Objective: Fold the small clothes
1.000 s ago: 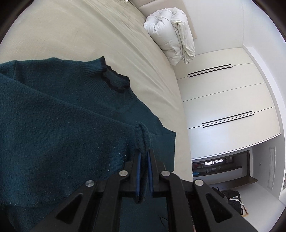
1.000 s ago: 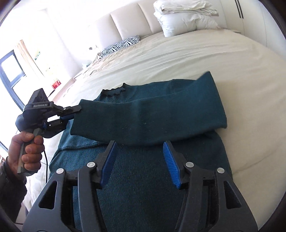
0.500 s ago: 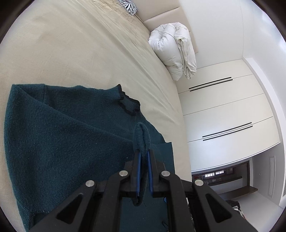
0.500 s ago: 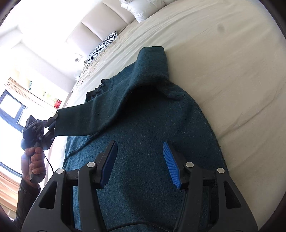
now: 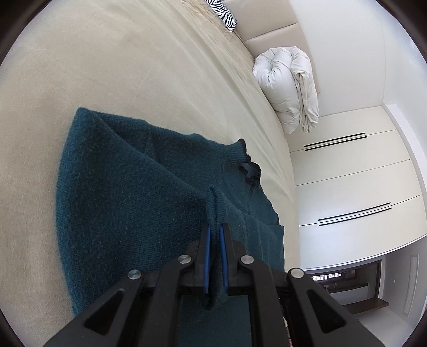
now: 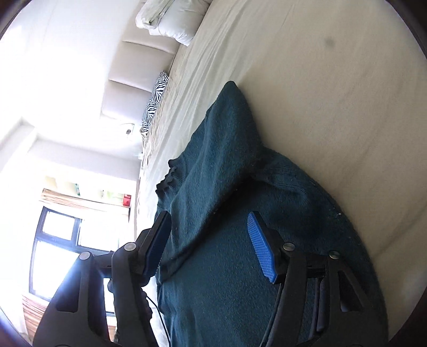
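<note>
A dark teal knitted sweater (image 5: pixel 138 202) is spread on a beige bed (image 5: pixel 120 66), its ribbed collar (image 5: pixel 246 166) seen toward the far right in the left wrist view. A sleeve is drawn across the body of the garment, and its ribbed cuff (image 5: pixel 214 205) is clamped between the blue pads of the left tool (image 5: pixel 215 253), whose jaws are pressed together on the knit. The right tool (image 6: pixel 210 248) is held above the sweater's body with its jaws wide apart and nothing between them. On the far side of the bed a rolled white duvet (image 5: pixel 288 88) is set against a padded headboard (image 5: pixel 269 32), and a zebra-striped pillow (image 5: pixel 225 14) is seen beside it. White wardrobe doors (image 5: pixel 344 186) are seen at right.
</note>
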